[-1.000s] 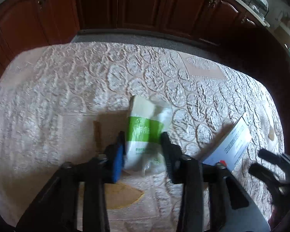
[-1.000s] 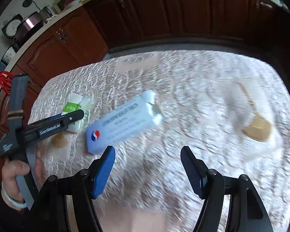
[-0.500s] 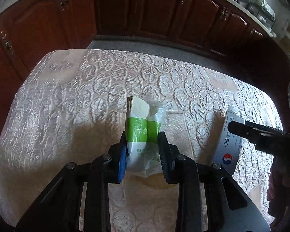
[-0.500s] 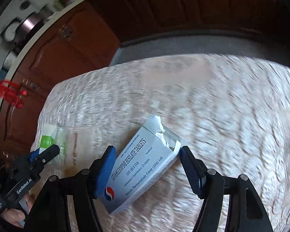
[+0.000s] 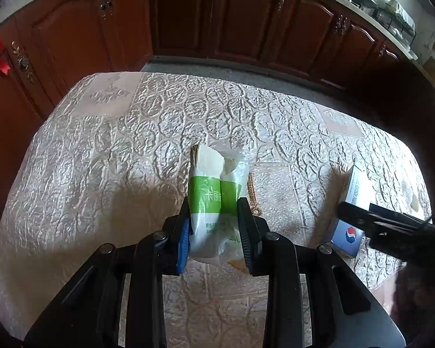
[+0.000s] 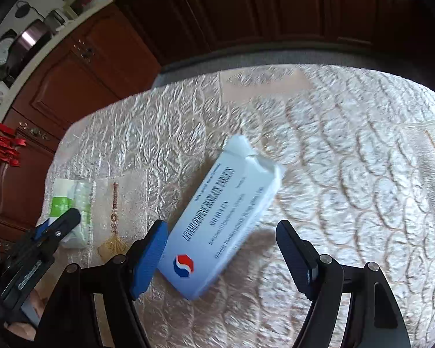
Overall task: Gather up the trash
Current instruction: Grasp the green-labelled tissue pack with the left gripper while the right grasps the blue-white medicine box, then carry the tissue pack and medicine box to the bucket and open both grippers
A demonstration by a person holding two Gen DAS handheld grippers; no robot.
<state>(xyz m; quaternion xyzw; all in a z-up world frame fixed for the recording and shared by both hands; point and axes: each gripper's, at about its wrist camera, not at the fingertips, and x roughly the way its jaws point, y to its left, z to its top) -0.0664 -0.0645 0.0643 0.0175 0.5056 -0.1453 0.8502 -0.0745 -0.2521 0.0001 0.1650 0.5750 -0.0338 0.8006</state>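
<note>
left gripper (image 5: 214, 229): green-and-white tissue packet (image 5: 211, 203) is pinched between both pads near its lower half, open end toward 12 o'clock, apparently raised off the embossed tablecloth (image 5: 101, 159) for carrying away. right gripper (image 6: 221, 256): jaws are opening around the torn tablet box (image 6: 223, 220), which lies flat and slants from 7 toward 1 o'clock; left pad just beside it, right pad apart, likely widened to straddle it.

The right gripper's arm hides the middle of the tablet box (image 5: 351, 192), and the box's small print (image 6: 232, 220) is blurred.
</note>
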